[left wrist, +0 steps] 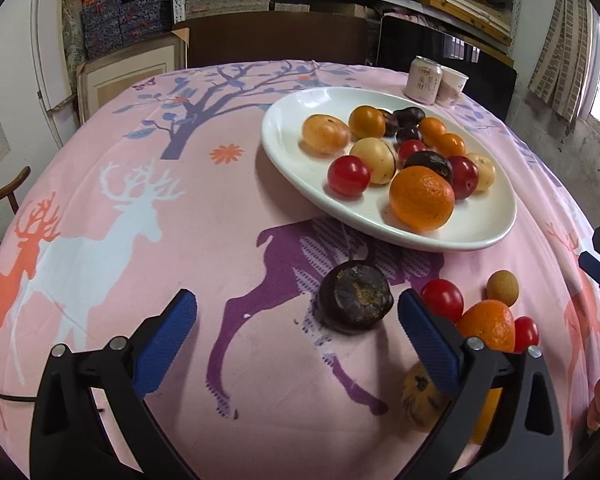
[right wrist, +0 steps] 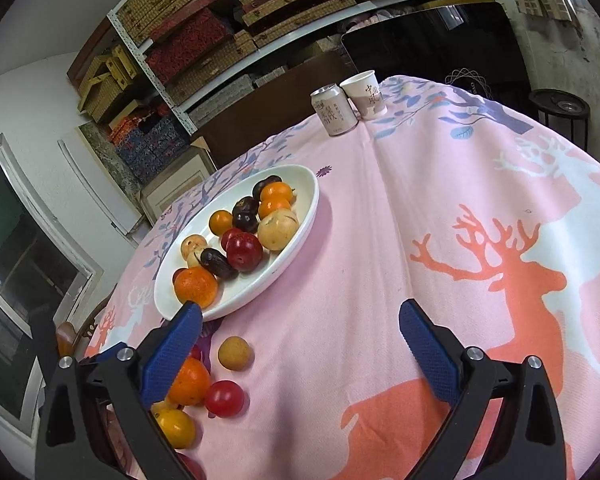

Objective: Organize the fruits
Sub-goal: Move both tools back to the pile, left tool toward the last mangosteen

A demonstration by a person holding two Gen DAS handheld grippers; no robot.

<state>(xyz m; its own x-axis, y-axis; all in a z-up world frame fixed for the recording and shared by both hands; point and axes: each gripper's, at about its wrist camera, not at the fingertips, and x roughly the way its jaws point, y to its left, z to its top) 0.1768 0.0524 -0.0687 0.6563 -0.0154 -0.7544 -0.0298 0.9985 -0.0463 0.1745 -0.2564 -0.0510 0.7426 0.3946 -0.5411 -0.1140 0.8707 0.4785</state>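
A white oval plate on the pink deer tablecloth holds several oranges, red plums, dark plums and pale yellow fruits. My left gripper is open, with a dark purple fruit lying on the cloth between its blue pads, nearer the right one and touching neither. Right of it lie a red plum, an orange, a tan round fruit and a yellow-brown fruit. My right gripper is open over bare cloth, with the tan fruit, a red plum and an orange by its left finger.
A drink can and a paper cup stand at the table's far edge. Shelves of boxes fill the wall behind. A wooden chair sits at the left. The other gripper's blue tip shows at the right edge.
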